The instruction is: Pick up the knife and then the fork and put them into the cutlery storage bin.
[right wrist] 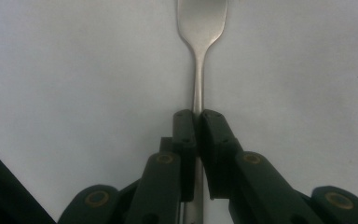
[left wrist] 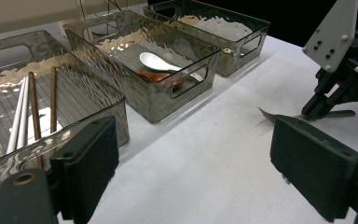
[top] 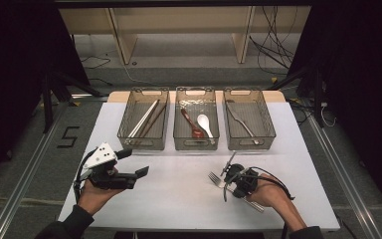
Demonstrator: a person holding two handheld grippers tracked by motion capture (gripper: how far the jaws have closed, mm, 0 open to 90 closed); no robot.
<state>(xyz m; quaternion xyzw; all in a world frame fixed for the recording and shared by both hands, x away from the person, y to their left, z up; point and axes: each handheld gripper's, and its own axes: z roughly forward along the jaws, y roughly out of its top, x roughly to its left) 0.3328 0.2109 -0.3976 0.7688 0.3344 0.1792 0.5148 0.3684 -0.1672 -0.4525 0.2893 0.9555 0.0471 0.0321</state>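
We judge sorting nearly done: right gripper (right wrist: 197, 122) clamps the last loose fork (right wrist: 200, 28) on the counter (top: 179, 194), left gripper (left wrist: 205, 168) wide and idle, right-hand bin (top: 271, 130) still to reach.

Right gripper (right wrist: 198, 122) fingers clamped; left gripper (left wrist: 205, 168) fingers spread.

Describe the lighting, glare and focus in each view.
High view: dim, dark surroundings, white table moderately lit. Left gripper view: glare ripples on the bins, near jaws soft. Right gripper view: fork lit evenly, slightly soft, clamped by the right hand-held gripper.
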